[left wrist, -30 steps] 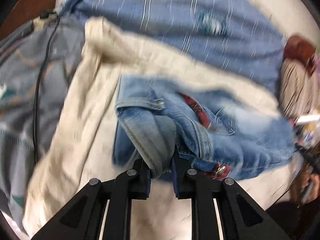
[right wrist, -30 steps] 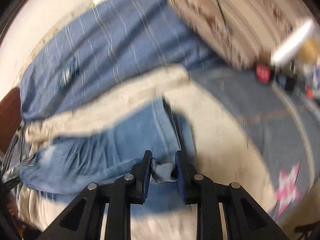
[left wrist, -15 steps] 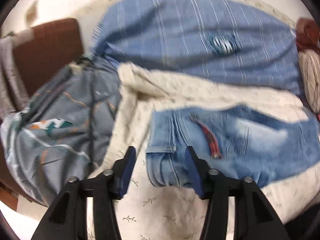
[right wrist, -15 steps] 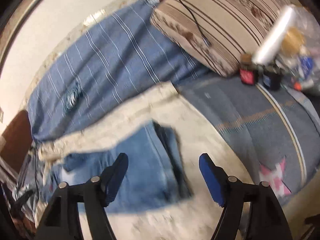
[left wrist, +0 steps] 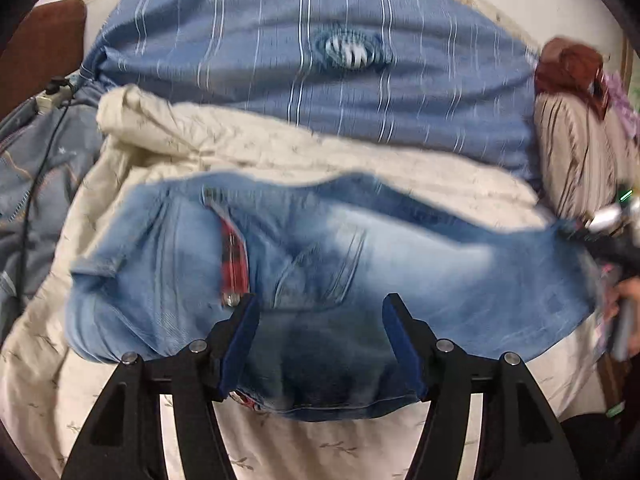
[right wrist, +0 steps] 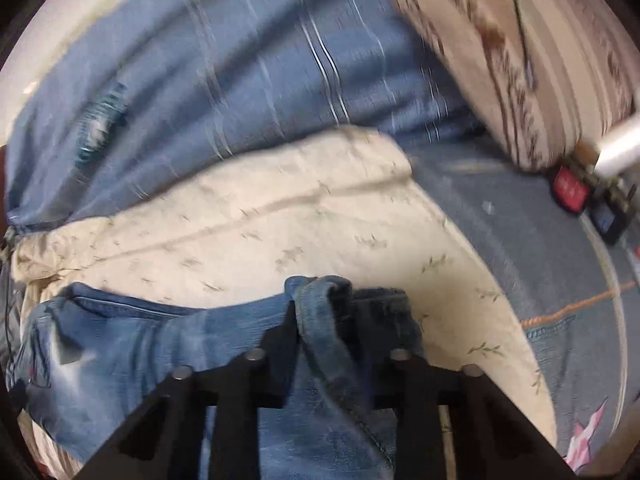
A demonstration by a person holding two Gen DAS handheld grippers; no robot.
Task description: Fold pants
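Note:
Light blue jeans (left wrist: 320,264) lie folded lengthwise across a cream quilt (left wrist: 248,152), waistband with red plaid lining to the left. My left gripper (left wrist: 320,324) is open, jaws wide apart, low over the near edge of the jeans. In the right wrist view the jeans (right wrist: 160,352) stretch left, and my right gripper (right wrist: 324,312) is shut on the hem end of the legs (right wrist: 320,292), which bunches up between the fingers.
A blue striped blanket (left wrist: 320,80) lies behind the quilt. A striped beige pillow (right wrist: 520,60) lies at the right, with small bottles (right wrist: 572,188) beside it. A grey patterned cover (left wrist: 32,184) with a black cable is at the left.
Both grippers let go of the jeans and opened half a second ago. Now the left has dropped close over the jeans, still open, and the right has closed on the hem end.

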